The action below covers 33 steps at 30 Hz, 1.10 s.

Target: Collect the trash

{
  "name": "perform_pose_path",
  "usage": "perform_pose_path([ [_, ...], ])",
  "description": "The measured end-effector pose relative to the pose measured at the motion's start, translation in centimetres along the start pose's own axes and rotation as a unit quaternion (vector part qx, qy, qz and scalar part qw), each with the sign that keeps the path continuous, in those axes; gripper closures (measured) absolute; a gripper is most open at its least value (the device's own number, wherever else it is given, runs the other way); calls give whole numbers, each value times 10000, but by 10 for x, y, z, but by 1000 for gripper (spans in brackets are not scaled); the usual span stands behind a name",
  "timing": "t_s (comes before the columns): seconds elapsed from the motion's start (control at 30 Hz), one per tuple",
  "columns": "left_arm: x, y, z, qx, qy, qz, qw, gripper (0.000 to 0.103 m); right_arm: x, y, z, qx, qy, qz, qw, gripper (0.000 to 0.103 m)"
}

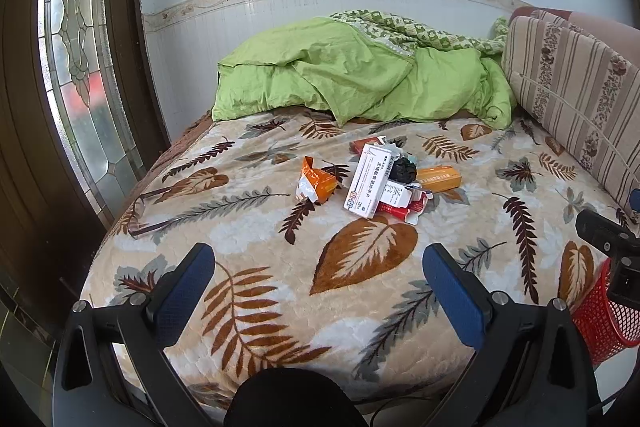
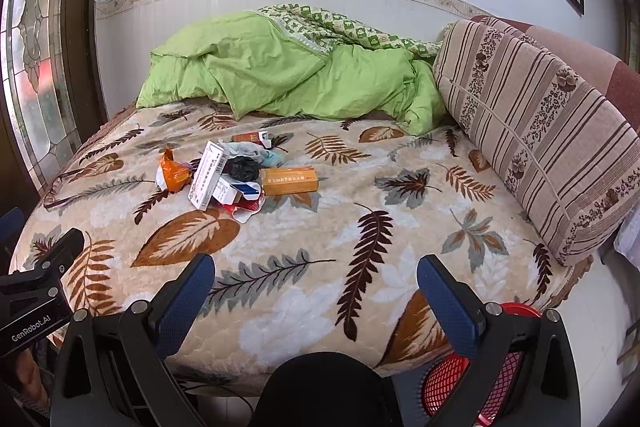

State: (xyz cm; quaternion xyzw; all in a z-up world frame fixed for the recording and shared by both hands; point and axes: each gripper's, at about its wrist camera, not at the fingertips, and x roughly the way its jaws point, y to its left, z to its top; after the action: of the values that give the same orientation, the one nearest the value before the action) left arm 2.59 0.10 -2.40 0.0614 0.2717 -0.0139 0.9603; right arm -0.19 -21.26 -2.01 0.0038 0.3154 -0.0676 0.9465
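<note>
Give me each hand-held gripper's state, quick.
Left hand-held gripper: open, empty, above the bed.
Right hand-held gripper: open, empty, above the bed.

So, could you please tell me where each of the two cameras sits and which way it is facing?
Left wrist: on the left gripper, facing across the bed to the trash pile; its open blue fingers show, the other gripper at right.
Right wrist: on the right gripper, same direction, further right; open fingers over the red basket.
Shared: pile, green quilt, striped cushion.
</note>
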Motion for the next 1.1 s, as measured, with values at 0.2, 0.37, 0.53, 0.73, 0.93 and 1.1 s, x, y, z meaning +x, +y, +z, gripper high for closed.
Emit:
perform_pose_path([
  [0.2, 0, 0, -1, -23, 47, -29, 10000, 0, 1, 0, -1, -4, 14, 14, 10000, 1],
  [0.37, -1, -2, -3, 24, 111, -18, 9999, 0, 4, 0, -1, 0, 68, 20, 10000, 1],
  [0.53, 0, -7, -6, -3, 81, -10, 10000, 0, 9, 1, 1, 3, 124, 27, 9999, 1],
  [0.73, 8, -9, -9, 216, 211, 111, 9995, 0, 19, 2, 0, -6, 226, 47, 9997, 1],
  [0.93, 25, 4, -5, 310, 437, 159, 9984, 0, 33, 6, 1, -22, 344, 75, 9994, 1],
  [1.1, 43, 15, -2, 139, 587, 102, 9981, 0, 51, 12, 5, -34, 491, 223, 9985, 1],
])
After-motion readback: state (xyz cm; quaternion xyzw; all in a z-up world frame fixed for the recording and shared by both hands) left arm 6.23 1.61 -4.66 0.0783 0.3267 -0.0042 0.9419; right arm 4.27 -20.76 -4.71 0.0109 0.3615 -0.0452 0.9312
